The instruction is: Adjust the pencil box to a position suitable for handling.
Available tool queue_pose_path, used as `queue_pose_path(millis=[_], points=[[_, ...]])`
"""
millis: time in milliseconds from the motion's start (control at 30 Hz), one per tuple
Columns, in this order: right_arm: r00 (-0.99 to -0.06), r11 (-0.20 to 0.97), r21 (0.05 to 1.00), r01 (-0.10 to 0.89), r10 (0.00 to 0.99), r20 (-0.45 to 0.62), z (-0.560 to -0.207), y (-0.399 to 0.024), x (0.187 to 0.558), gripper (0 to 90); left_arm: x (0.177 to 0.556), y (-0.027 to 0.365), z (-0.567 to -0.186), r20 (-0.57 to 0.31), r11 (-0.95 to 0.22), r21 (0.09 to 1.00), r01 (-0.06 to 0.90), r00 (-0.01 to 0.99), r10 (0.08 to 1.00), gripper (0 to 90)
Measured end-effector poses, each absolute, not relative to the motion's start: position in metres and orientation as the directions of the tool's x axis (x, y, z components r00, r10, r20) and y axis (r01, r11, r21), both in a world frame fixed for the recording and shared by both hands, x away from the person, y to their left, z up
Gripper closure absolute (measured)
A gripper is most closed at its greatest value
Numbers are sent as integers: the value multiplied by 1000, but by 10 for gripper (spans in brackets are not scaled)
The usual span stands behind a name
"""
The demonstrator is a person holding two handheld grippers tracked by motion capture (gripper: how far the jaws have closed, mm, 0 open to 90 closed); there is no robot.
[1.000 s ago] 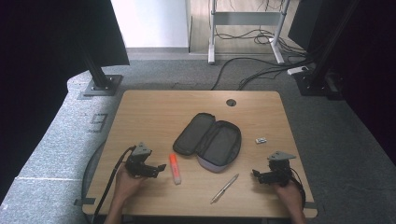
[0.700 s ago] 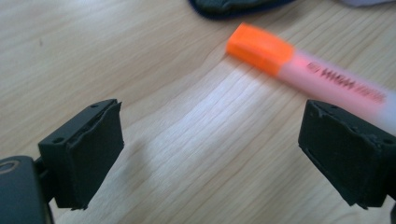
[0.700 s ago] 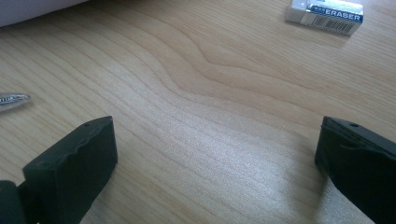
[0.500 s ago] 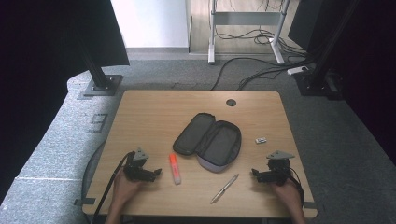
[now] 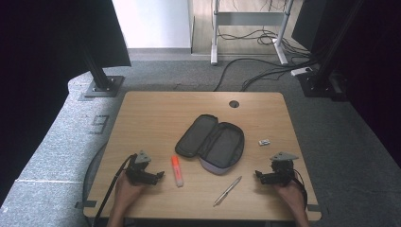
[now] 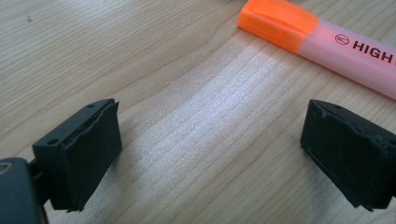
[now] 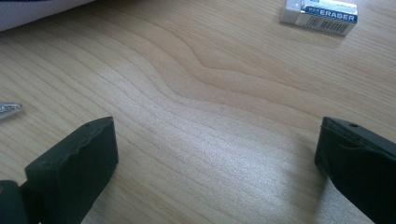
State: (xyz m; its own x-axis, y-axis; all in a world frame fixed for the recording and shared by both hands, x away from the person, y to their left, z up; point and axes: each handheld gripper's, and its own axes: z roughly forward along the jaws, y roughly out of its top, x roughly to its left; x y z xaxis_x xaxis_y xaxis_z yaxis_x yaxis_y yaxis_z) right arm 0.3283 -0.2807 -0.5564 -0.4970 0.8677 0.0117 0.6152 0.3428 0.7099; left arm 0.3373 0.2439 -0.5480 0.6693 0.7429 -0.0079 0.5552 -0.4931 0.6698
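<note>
Pale wooden worktop (image 5: 156, 113) on grey carpet, open pencil case (image 5: 211, 142) at centre. Left gripper (image 5: 160, 176) low near front edge, jaws spread and empty, orange highlighter (image 5: 177, 170) just beside. Right gripper (image 5: 257, 174) likewise spread, empty; pen (image 5: 227, 190) near, eraser (image 5: 264, 141) farther back.
</note>
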Motion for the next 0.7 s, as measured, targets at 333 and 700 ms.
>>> queue_pose_path(millis=[333,700], points=[[-510,349,711,610,860,15,-550,-278,332,4,337,244,-548,-8,-492,670,556,668,744,49],[-506,341,719,606,863,17,-544,-279,339,22,337,244,-548,-8,-492,670,556,668,745,50]])
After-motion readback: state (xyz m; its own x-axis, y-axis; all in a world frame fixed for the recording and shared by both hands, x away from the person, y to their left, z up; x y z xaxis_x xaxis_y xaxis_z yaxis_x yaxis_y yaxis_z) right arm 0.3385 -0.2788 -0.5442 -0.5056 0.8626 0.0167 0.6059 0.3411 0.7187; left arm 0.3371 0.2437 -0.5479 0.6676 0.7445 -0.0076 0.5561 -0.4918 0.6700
